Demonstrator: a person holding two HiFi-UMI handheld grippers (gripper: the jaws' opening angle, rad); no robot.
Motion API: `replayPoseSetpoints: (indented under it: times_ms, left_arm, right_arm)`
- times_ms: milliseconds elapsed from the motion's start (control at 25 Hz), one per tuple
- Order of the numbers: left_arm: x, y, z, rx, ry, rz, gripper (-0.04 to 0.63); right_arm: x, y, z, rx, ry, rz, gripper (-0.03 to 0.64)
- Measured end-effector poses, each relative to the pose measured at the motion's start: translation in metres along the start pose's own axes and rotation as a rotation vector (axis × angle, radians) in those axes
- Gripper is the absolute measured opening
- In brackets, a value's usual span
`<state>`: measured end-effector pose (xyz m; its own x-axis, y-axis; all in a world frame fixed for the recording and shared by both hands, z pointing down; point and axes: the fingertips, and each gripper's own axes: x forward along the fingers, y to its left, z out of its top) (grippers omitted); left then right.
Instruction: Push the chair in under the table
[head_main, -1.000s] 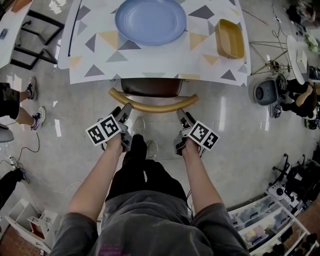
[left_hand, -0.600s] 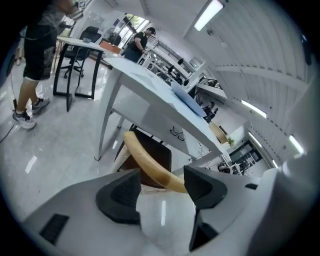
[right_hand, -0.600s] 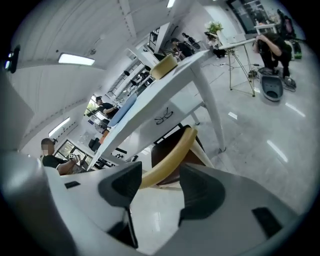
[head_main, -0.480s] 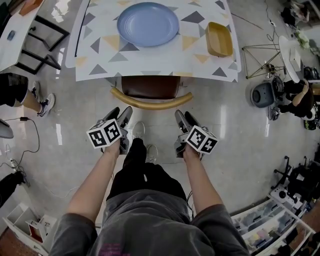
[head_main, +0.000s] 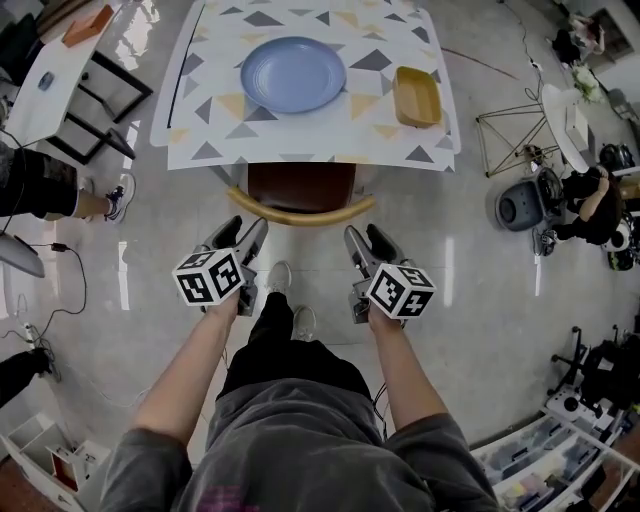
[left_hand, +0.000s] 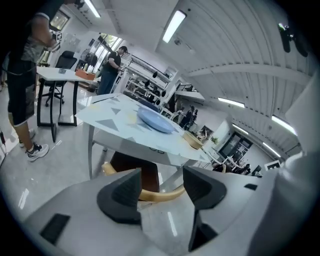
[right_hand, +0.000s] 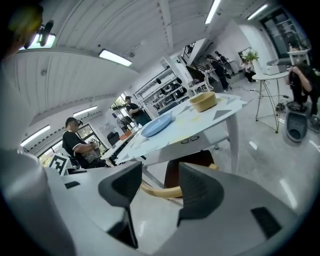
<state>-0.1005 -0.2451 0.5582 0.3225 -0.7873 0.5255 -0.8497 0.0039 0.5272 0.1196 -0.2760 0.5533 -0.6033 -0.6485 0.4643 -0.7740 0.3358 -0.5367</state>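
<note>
The chair (head_main: 300, 187) has a dark brown seat and a curved yellow-wood backrest (head_main: 300, 214). Its seat is partly under the table (head_main: 200, 140), which is covered with a triangle-patterned cloth. My left gripper (head_main: 241, 231) and right gripper (head_main: 366, 240) hover a short way behind the backrest, one toward each end, both open and empty, touching nothing. The left gripper view shows the left gripper (left_hand: 160, 181) with its jaws apart and the backrest (left_hand: 159, 194) beyond. Likewise the right gripper (right_hand: 155, 184) frames the backrest (right_hand: 161, 191).
A blue plate (head_main: 293, 74) and a yellow dish (head_main: 416, 96) lie on the table. A person's legs (head_main: 60, 190) stand at the left, by a black-framed table (head_main: 90, 75). A grey round device (head_main: 520, 206) and a wire stand (head_main: 510, 130) are to the right.
Both grippers have drawn back from the backrest, which they were touching a second ago. The table and chair now look farther away.
</note>
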Motion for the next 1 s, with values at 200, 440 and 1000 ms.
replayPoseSetpoints:
  times_ms: [200, 440, 1000]
  left_arm:
    - [-0.022, -0.031, 0.004, 0.048, -0.029, -0.025, 0.244]
    - [-0.050, -0.063, 0.010, 0.115, -0.063, -0.045, 0.227]
    - [-0.098, -0.111, 0.037, 0.340, -0.163, -0.084, 0.172]
  right_arm:
    - [-0.028, 0.011, 0.015, -0.051, -0.017, 0.038, 0.221]
    - [-0.060, 0.026, 0.032, -0.105, -0.048, 0.077, 0.221]
    - [-0.100, 0.071, 0.060, -0.242, -0.105, 0.116, 0.219]
